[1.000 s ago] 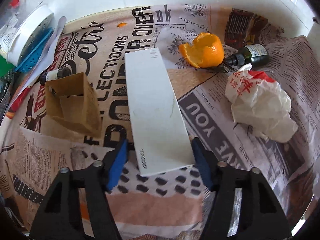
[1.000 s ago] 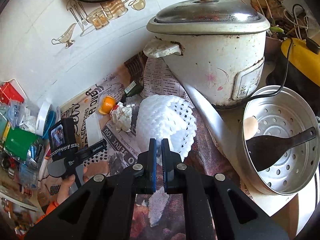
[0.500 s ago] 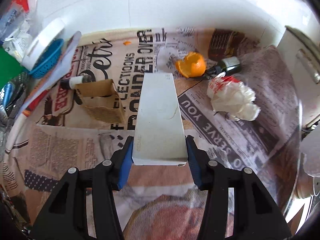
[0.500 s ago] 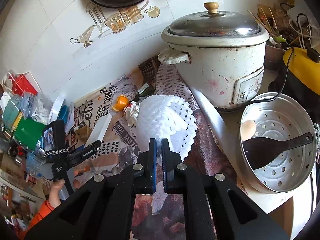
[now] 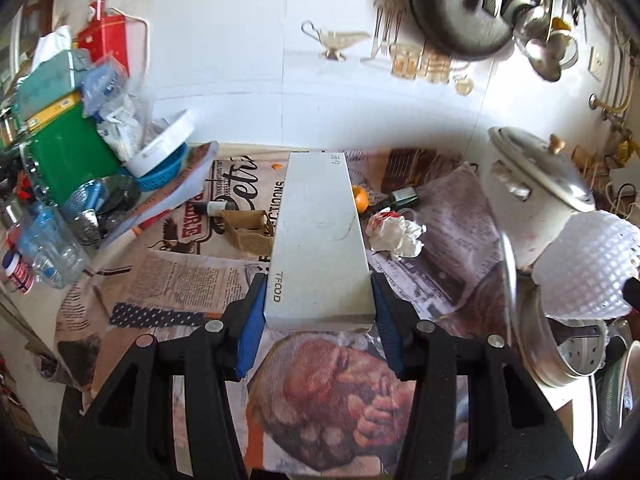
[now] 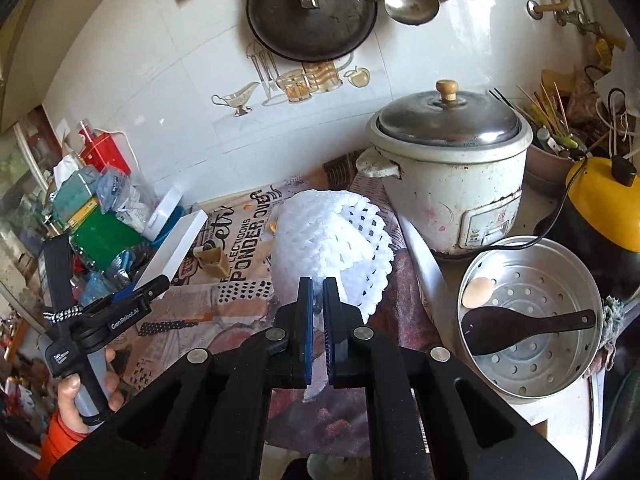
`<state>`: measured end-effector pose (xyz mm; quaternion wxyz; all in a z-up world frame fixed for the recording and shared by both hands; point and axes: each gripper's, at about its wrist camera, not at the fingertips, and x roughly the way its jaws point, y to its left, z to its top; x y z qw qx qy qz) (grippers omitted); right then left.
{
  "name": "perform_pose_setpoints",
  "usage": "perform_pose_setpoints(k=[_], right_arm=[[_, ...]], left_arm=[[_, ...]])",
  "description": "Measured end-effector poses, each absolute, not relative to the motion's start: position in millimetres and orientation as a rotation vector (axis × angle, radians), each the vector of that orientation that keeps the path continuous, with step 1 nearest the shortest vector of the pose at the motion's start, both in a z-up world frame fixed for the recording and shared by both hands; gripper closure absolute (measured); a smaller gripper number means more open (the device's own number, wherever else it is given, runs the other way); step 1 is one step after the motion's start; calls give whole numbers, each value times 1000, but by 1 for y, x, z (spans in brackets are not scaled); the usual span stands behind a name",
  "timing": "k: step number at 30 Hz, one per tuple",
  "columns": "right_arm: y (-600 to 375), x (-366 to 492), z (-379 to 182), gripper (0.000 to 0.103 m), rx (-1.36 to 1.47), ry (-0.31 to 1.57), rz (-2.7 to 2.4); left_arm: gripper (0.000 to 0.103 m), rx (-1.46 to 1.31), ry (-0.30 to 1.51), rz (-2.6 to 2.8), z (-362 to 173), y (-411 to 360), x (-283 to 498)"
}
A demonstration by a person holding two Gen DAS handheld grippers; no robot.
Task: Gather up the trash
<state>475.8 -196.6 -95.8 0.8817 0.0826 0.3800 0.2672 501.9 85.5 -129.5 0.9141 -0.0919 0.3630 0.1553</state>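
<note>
My left gripper (image 5: 318, 296) is shut on the near end of a long white box (image 5: 320, 240) marked TFOOD, held in the air above the newspaper-covered counter (image 5: 180, 280). The right wrist view shows the same box (image 6: 172, 248) tilted up in that gripper (image 6: 148, 288). My right gripper (image 6: 316, 292) is shut on a white foam fruit net (image 6: 320, 240), which hangs above the counter. On the newspaper lie a crumpled white wrapper (image 5: 394, 232), an orange peel (image 5: 360, 199), a torn brown cardboard piece (image 5: 248, 232) and a small dark bottle (image 5: 404, 197).
A white rice cooker (image 6: 448, 184) stands at the back right. Beside it is a metal steamer tray (image 6: 528, 240) holding a dark spatula and an egg. A knife blade (image 6: 424, 264) lies near the cooker. Boxes, bags and jars (image 5: 68, 156) crowd the left side.
The left gripper closed on the white box and lifted it off the newspaper, rising and drawing back. The right gripper also rose with the foam net.
</note>
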Motion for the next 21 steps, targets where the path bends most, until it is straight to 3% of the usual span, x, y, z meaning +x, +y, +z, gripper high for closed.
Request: perform_pose_setpoints(k=[11,21], right_arm=[[-201,419,-80,98,208,736,592],[-181,332,-92,98,204,761,506]], left_arm=[[53,-163,657,286,-89,71,420],[53,-142,665,185,-107,77,334]])
